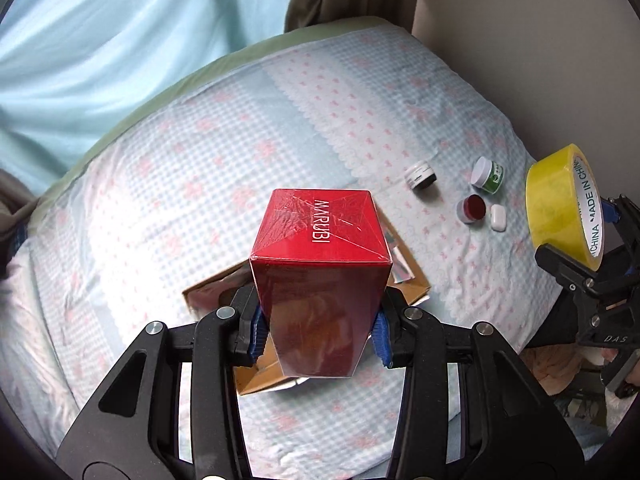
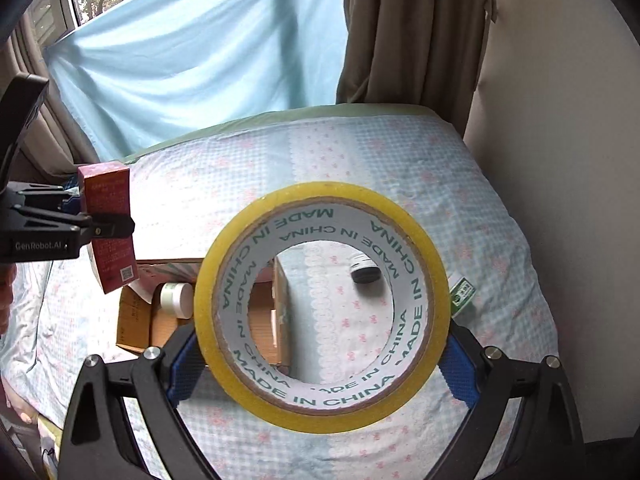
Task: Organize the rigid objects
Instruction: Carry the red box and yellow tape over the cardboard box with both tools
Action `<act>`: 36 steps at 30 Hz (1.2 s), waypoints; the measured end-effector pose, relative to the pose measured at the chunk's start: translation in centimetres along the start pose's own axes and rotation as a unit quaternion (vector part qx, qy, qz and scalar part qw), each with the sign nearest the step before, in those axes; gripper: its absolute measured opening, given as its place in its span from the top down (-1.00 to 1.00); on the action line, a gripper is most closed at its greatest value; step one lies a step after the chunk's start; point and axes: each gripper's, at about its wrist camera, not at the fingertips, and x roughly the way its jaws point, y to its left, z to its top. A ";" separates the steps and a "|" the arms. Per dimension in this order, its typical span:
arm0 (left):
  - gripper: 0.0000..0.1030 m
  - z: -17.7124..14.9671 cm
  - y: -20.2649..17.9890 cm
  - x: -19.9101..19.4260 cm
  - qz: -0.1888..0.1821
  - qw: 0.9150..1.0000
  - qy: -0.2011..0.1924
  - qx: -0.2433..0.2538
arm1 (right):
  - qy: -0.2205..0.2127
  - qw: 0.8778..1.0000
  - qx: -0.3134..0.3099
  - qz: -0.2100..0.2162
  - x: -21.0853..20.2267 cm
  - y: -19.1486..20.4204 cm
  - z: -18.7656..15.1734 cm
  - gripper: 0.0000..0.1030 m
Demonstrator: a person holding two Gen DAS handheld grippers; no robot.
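My left gripper [image 1: 318,336] is shut on a tall red box [image 1: 320,240] wrapped in clear film, held above an open cardboard box [image 1: 414,280] on the bed. My right gripper [image 2: 322,360] grips a yellow tape roll [image 2: 224,280] across its outer rim, blue pads [image 2: 460,360] on both sides. From the left wrist view, the tape roll [image 1: 556,208] and right gripper [image 1: 588,236] hang at the right edge. The right wrist view shows the red box [image 2: 108,200] in the left gripper [image 2: 104,232] at far left. A pale jar [image 2: 176,298] lies in the cardboard box [image 2: 136,320].
On the checked bedsheet [image 1: 160,200] lie a white-and-black jar [image 1: 420,178], a green jar [image 1: 489,176], a red jar [image 1: 473,209] and a small white case [image 1: 498,218]. A wall [image 2: 560,120] borders the bed on the right; curtains [image 2: 400,40] hang behind.
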 end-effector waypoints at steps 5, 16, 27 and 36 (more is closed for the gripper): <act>0.27 -4.8 4.1 1.0 0.025 0.998 0.002 -0.057 | 0.036 0.998 -0.022 0.044 2.7 4.5 0.3 -0.85; 0.27 -9.6 9.1 7.6 0.037 0.984 0.032 -0.172 | 0.130 0.978 -0.152 0.060 11.8 11.9 -1.1 -0.85; 0.27 -9.7 11.9 17.7 0.025 0.965 0.104 -0.240 | 0.209 0.928 -0.306 0.039 21.7 16.0 -3.9 -0.86; 0.26 -9.3 11.4 21.8 0.018 0.965 0.150 -0.212 | 0.194 0.922 -0.330 0.057 24.7 16.9 -4.6 -0.86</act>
